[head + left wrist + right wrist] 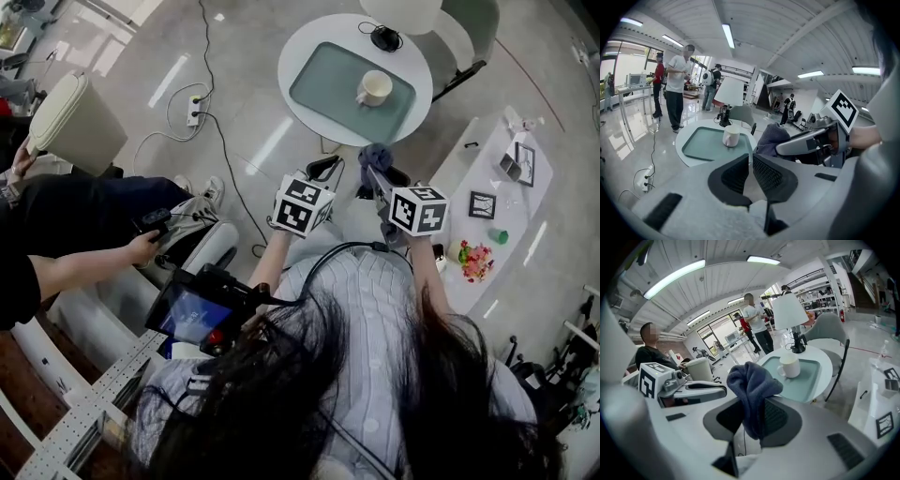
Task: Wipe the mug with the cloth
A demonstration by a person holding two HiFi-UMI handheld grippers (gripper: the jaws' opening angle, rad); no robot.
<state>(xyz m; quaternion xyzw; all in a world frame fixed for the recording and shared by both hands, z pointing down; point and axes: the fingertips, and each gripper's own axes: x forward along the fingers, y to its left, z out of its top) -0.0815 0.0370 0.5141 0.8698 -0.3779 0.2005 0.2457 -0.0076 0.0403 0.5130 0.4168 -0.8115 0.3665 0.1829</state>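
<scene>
A white mug (374, 88) stands on a green tray (323, 94) on a round white table (300, 47), ahead of both grippers. My right gripper (373, 173) is shut on a dark blue-grey cloth (376, 157), which bunches above its jaws in the right gripper view, cloth (750, 380), with the mug (789, 366) beyond. My left gripper (325, 169) is beside it, short of the table. Its jaws (751, 161) are closed together with nothing between them. From there the mug (731, 136) is ahead and the cloth (771, 138) to its right.
A lamp (790, 310) with a black base (384, 38) stands at the table's far edge, with a chair (469, 37) behind. A white side table (497, 202) with small items is at right. A power strip (195, 111) and cables lie on the floor. A bin (70, 117) and people are at left.
</scene>
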